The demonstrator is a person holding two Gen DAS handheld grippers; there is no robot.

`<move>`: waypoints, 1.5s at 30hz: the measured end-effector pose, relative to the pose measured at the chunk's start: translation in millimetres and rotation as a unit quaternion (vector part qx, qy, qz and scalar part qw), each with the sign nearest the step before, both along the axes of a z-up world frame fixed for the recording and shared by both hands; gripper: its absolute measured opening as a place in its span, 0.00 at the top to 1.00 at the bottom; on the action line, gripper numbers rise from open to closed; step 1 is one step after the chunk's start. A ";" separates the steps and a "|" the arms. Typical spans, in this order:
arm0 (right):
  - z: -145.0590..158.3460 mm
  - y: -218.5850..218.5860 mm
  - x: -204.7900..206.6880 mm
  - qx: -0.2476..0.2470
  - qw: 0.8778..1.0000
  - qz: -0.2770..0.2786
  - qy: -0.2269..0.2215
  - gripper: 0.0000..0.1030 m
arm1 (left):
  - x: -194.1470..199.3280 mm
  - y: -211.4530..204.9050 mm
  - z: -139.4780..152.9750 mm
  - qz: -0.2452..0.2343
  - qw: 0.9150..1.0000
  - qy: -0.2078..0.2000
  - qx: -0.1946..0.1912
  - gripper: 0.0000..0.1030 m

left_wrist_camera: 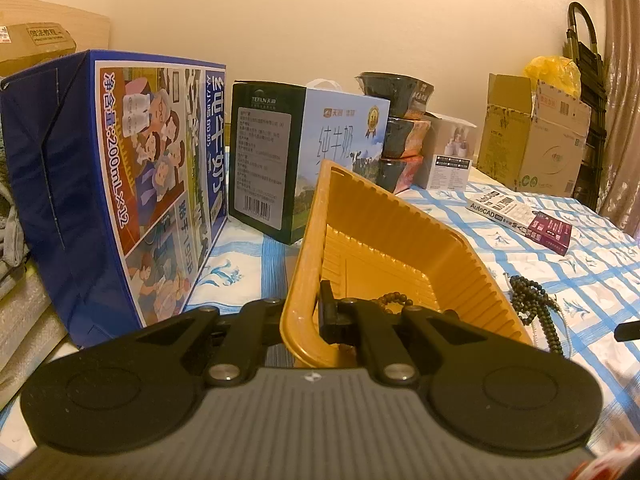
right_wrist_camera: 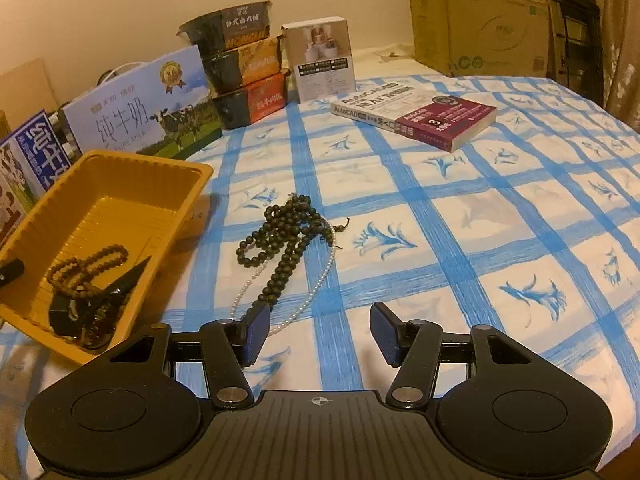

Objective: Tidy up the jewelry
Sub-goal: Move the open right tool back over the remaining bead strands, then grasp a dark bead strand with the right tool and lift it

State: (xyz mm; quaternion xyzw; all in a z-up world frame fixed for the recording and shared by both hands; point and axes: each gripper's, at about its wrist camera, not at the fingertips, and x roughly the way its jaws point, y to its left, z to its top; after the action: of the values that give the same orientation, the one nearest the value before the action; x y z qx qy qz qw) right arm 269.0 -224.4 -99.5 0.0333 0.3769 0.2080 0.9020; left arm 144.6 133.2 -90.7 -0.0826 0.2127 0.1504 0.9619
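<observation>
left wrist view shows the left claw [left_wrist_camera: 308, 312] pinching the near rim of the yellow tray [left_wrist_camera: 400, 216], one finger outside, one inside. brown beads [right_wrist_camera: 86, 266] lie in the tray by that inner finger. right wrist view has the right claw [right_wrist_camera: 318, 338] spread, nothing between its blue pads [right_wrist_camera: 256, 334], hanging low over the checked cloth [right_wrist_camera: 480, 220]. dark beads [right_wrist_camera: 286, 236] and a pearl strand [right_wrist_camera: 320, 276] lie tangled on the cloth just beside the tray, just ahead of the right claw. milk boxes [left_wrist_camera: 120, 184] and a book [right_wrist_camera: 416, 114] sit farther back.
</observation>
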 end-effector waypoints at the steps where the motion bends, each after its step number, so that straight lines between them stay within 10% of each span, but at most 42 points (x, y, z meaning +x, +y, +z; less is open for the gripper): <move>1: -1.1 0.5 1.6 -0.001 1.000 0.002 0.000 0.45 | -0.2 0.1 0.0 0.000 1.000 0.000 0.000 0.94; 27: -28.1 66.9 67.8 -0.072 0.981 0.150 -0.099 0.66 | 2.8 4.4 -2.9 -0.002 1.000 0.005 0.002 0.94; 45: -56.1 98.7 107.3 -0.114 0.978 0.151 -0.092 0.76 | 4.5 5.0 -2.6 -0.005 1.000 0.007 0.006 0.94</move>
State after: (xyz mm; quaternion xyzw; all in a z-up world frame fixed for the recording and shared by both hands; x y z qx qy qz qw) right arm 376.3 -125.7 -155.6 -0.1460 0.3142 0.2996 0.8889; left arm 149.1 138.1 -93.3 -0.0751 0.2187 0.1475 0.9617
